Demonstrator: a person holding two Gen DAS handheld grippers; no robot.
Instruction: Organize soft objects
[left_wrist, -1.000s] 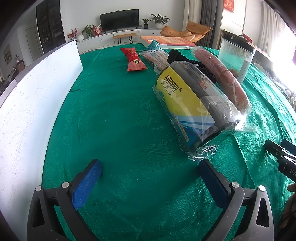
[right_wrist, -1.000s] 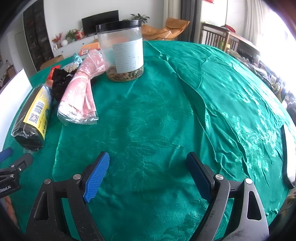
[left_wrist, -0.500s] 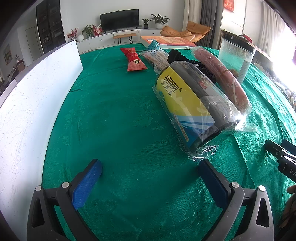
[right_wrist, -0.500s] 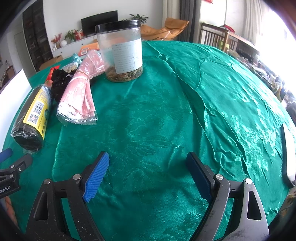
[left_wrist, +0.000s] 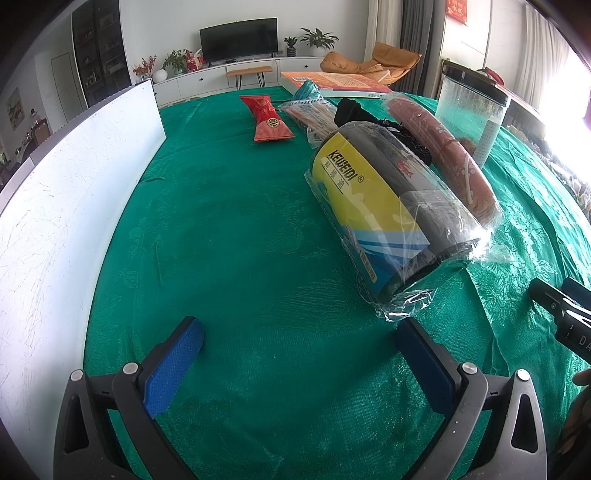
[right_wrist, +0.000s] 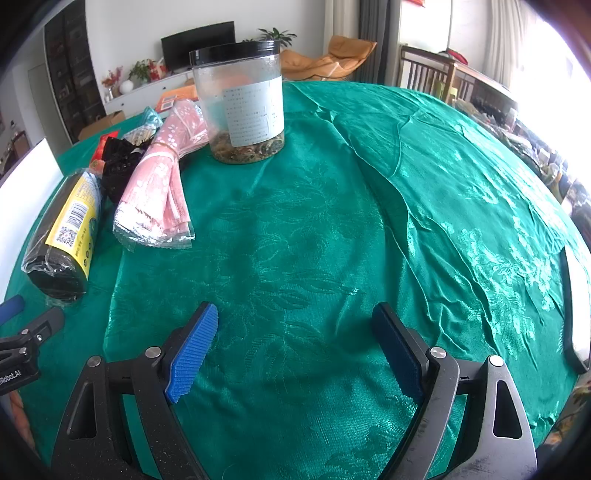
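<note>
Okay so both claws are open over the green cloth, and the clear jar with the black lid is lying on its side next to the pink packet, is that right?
Not quite. The jar stands upright on the green cloth, black lid on top, beside the pink packet; the right wrist view shows it. The rest holds: the left claw and right claw are both open and empty.

Hidden and cropped regions, both wrist views.
The jar (left_wrist: 471, 110) is partly hidden behind the pink bundle (left_wrist: 448, 155); label print on the jar (right_wrist: 251, 110) is too small to read; the black cloth (right_wrist: 118, 166) is partly covered.
</note>
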